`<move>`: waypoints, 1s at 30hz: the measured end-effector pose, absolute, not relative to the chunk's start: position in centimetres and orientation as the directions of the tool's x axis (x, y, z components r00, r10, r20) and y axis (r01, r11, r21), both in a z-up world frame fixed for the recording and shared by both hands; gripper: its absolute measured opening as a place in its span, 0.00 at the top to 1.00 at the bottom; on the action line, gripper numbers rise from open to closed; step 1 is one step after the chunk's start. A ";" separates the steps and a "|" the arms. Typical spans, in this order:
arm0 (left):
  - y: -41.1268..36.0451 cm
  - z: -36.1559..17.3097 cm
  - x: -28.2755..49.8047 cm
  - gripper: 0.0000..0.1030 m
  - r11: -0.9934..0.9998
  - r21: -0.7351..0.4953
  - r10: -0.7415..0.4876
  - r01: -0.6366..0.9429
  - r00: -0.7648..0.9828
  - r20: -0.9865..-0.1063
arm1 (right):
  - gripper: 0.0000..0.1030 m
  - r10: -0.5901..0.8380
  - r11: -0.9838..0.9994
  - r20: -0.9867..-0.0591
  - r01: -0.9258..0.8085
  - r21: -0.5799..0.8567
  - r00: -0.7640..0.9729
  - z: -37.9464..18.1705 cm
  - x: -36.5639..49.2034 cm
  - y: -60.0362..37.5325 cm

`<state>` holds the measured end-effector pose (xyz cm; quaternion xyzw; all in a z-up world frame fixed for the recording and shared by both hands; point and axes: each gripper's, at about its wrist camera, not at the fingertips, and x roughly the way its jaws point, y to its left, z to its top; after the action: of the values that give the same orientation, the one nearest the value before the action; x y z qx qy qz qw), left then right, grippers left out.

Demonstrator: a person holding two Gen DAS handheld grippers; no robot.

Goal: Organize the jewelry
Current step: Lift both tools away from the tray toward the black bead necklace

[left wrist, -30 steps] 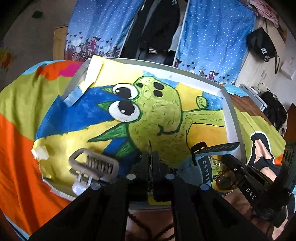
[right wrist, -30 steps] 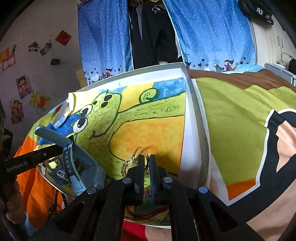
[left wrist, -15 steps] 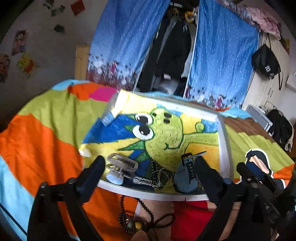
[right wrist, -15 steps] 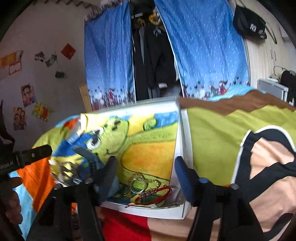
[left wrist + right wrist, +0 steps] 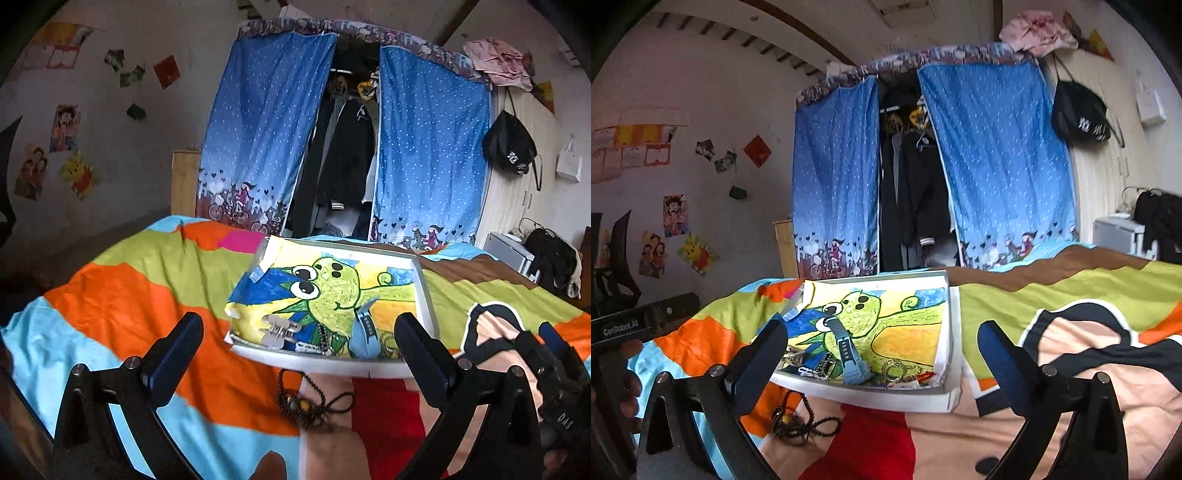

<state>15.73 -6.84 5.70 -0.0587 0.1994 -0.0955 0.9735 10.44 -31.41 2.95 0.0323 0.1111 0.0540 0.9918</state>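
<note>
Now both my tongs are wide open with nothing in them; they have just been opening. My left tongs (image 5: pixel 299 345) and my right tongs (image 5: pixel 882 352) hang over the bed (image 5: pixel 140 295), near the white tray (image 5: pixel 945 400). In the tray lie a blue watch (image 5: pixel 849 354), a grey hair clip (image 5: pixel 279 328) and a gold ring chain (image 5: pixel 895 369). A dark bead necklace (image 5: pixel 314 404) lies on the bed just beside the tray.

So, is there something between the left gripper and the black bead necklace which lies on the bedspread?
Nothing visible. The left gripper stands open and empty, and the black bead necklace lies on the bedspread just in front of the white tray, outside it, with only bare cloth before it.
</note>
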 end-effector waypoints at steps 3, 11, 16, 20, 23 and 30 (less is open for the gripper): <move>-6.4 5.5 13.5 0.02 0.976 -0.140 -0.210 0.169 0.906 -0.368 | 0.00 0.117 0.991 -0.201 -0.101 0.087 0.973 3.3 8.4 -31.2; -4.8 4.2 8.3 0.02 0.979 -0.114 -0.199 0.167 0.902 -0.383 | 0.00 0.109 0.992 -0.242 -0.089 0.090 0.964 2.7 3.8 -29.8; -4.0 2.8 5.8 0.02 0.981 -0.084 -0.196 0.177 0.885 -0.422 | 0.00 0.121 0.991 -0.288 -0.097 0.097 0.950 2.0 1.6 -28.7; -3.7 1.6 4.3 0.02 0.980 -0.089 -0.198 0.177 0.870 -0.451 | 0.00 0.108 0.993 -0.317 -0.084 0.088 0.942 1.7 0.4 -27.8; -3.3 0.7 3.6 0.02 0.981 -0.095 -0.195 0.170 0.854 -0.483 | 0.00 0.104 0.993 -0.346 -0.076 0.093 0.933 1.2 -0.3 -27.2; -2.6 -1.5 3.5 0.02 0.988 -0.068 -0.149 0.136 0.787 -0.599 | 0.00 0.106 0.993 -0.433 -0.074 0.090 0.895 0.1 0.0 -26.2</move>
<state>3.55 -2.64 -1.51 -0.0106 0.3175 -0.0753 0.9452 0.01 -26.21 0.09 0.0356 0.2243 0.0465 0.9728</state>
